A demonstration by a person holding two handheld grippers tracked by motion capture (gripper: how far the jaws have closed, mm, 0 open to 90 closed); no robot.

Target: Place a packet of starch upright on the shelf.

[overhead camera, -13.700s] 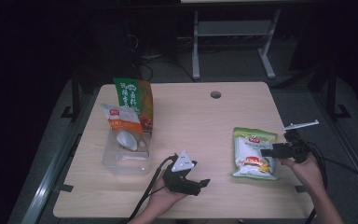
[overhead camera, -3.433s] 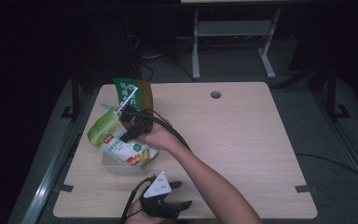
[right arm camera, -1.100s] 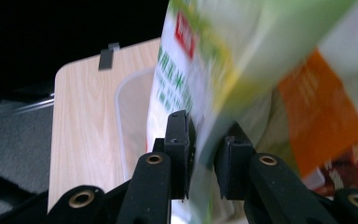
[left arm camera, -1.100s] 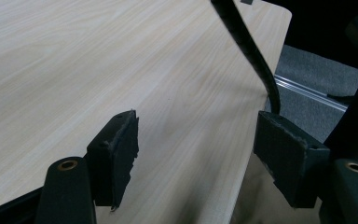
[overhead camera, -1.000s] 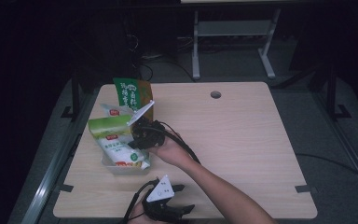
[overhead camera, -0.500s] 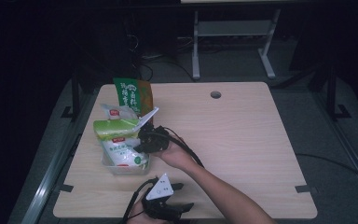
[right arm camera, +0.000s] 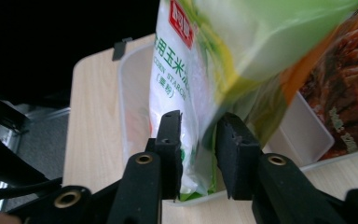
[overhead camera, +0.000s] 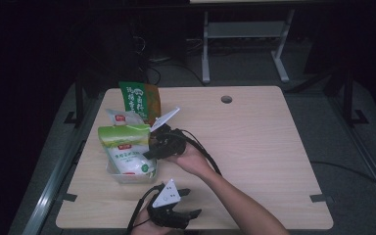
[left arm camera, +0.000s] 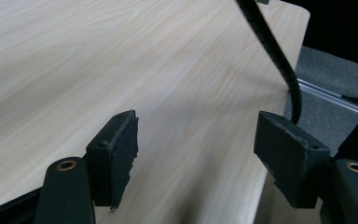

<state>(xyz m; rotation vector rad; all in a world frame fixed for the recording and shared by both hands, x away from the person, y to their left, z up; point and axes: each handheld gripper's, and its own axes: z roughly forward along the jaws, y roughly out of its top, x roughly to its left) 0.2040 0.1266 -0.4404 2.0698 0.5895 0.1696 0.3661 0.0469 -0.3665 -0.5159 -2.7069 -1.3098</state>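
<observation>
The green-and-white starch bag [overhead camera: 126,149] is stood up in the clear plastic bin [overhead camera: 127,177] at the left side of the tabletop [overhead camera: 254,147], just in front of a white pouch [overhead camera: 122,117] and a green-and-orange bag [overhead camera: 139,98] farther back. The right gripper [overhead camera: 149,149] is held right at the bag's right edge. In the right gripper view the bag's lower edge [right arm camera: 193,135] is seen between the jaws, which have just been opening, so the pads look eased off rather than pinched tight. The left gripper [overhead camera: 174,215] is parked at the near edge of the tabletop, jaws spread wide with nothing but bare wood between them.
</observation>
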